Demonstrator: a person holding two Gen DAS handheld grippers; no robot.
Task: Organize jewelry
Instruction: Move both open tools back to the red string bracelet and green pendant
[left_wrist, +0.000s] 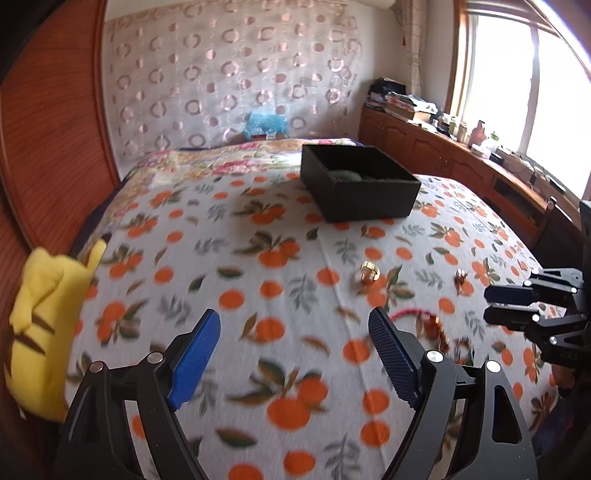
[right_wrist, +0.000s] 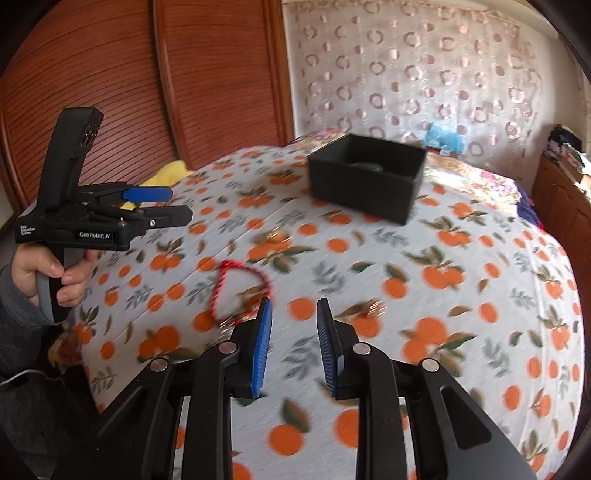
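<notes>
A black open box (left_wrist: 358, 192) (right_wrist: 365, 184) stands on the orange-print bedspread, with a dark round item inside that I cannot identify. On the bedspread lie a gold ring (left_wrist: 369, 275) (right_wrist: 277, 236), a small gold piece (left_wrist: 461, 276) (right_wrist: 373, 308) and a red cord bracelet (left_wrist: 415, 316) (right_wrist: 221, 291). My left gripper (left_wrist: 295, 354) (right_wrist: 181, 205) hovers wide open and empty, left of the jewelry. My right gripper (right_wrist: 293, 343) (left_wrist: 498, 305) holds a narrow gap with nothing in it, low over the bedspread between the bracelet and the gold piece.
A yellow plush toy (left_wrist: 44, 332) lies at the bed's left edge by the wooden wardrobe (right_wrist: 147, 74). Wooden cabinets (left_wrist: 443, 158) with clutter run under the window on the right. A hand (right_wrist: 48, 273) grips the left gripper's handle.
</notes>
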